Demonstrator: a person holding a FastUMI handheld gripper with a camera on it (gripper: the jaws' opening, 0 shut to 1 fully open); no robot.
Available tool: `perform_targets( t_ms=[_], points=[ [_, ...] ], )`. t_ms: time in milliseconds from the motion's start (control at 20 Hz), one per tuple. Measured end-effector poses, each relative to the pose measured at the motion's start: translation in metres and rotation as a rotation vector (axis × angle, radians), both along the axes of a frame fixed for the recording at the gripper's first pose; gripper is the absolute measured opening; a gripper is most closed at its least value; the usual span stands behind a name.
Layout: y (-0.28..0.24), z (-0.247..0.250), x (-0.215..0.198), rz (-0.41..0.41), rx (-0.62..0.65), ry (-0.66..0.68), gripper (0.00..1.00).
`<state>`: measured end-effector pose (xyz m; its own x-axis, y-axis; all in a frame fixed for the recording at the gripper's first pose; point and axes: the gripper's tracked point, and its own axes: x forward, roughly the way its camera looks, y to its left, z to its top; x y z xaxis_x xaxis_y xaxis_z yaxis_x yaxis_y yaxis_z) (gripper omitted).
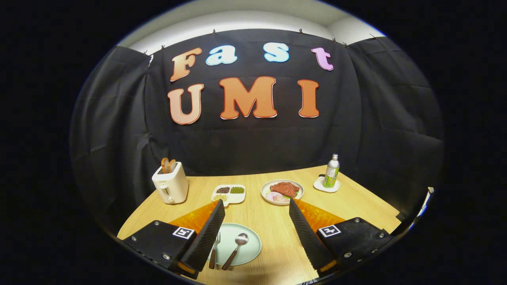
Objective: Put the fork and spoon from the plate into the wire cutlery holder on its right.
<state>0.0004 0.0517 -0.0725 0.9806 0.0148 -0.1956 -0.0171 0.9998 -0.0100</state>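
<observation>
The fork (215,250) and the spoon (236,250) lie side by side on a pale green plate (249,247), their brown handles pointing back toward the camera and their metal heads pointing away; the fork is to the left of the spoon and partly hidden behind the left finger. The plate sits on the light wooden surface (273,237) between the two fingers, closer to the left one. The gripper (256,206) hangs above the surface with its jaws wide apart, holding nothing, and neither finger touches the plate or the cutlery. Beyond the fingertips, further back on the surface, stand a white divided dish (229,194) with small portions of dark, green and yellowish food, and just to its right a round plate of red meat (282,191) with pale slices. At the far left stands a white toaster (171,184) with brown slices standing up in its slots. At the far right a green bottle (331,171) with a silver cap stands upright on a small white coaster (325,186). The wire cutlery holder cannot be made out.
</observation>
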Motion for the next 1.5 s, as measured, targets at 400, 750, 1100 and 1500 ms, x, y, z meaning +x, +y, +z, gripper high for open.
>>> perform_targets(
  t_ms=[400,750,1100,1500],
  points=[
    [0.027,-0.081,-0.002,0.015,-0.017,0.184,0.98],
    [0.037,-0.142,0.002,0.013,-0.027,0.329,0.98],
    [0.046,-0.188,0.002,0.011,-0.038,0.445,0.8],
    [0.057,-0.222,0.002,0.004,-0.031,0.542,0.47]
  ],
)
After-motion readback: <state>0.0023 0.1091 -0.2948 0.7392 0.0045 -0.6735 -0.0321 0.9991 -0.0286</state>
